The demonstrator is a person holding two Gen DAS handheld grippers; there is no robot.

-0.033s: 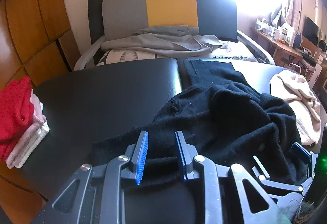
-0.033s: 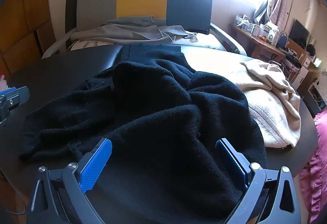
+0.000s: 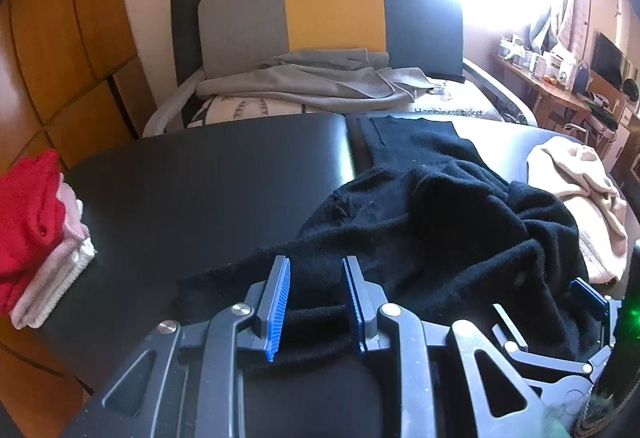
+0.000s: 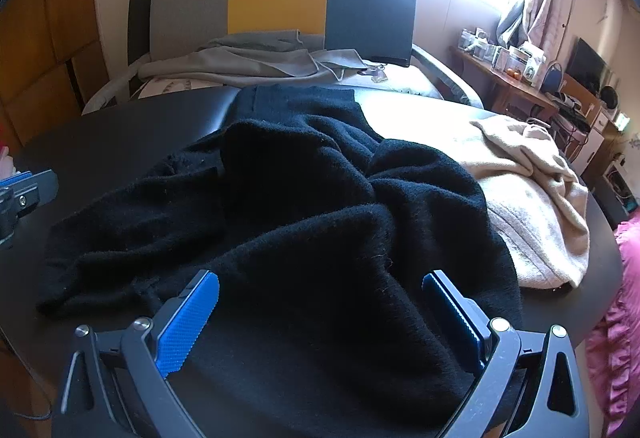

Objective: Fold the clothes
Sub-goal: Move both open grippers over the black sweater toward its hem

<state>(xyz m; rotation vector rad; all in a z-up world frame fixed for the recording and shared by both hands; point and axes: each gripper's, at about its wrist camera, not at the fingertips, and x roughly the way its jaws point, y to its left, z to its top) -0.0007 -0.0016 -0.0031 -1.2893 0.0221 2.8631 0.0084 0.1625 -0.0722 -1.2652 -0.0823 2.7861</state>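
Sweater, black knit (image 4: 304,222), one, crumpled on the dark round desk (image 3: 208,190); long axis from a flat part at 12 o'clock to the bunched near edge at 6 o'clock in the right wrist view, one limb trailing toward 9 o'clock. Cream garment (image 4: 536,206), one, rumpled, touching the sweater's edge at 3 o'clock. Folded stack (image 3: 40,238), one, at the desk's 9 o'clock rim in the left wrist view: a red piece over pink and white ones.

Left gripper (image 3: 316,302): jaws narrowly parted, a fold of the sweater's near edge lying between the blue pads; whether they pinch it cannot be told. Right gripper (image 4: 320,318): jaws spread wide over the sweater's near edge, fabric between them, not clamped.

Room: bed beyond the desk at 12 o'clock, with a grey, yellow and dark headboard (image 4: 280,2) and one grey garment (image 3: 320,78) on it. Wooden panelling at 9 o'clock; bright window at 1 o'clock; cluttered wooden side table (image 4: 516,78) at 2 o'clock.
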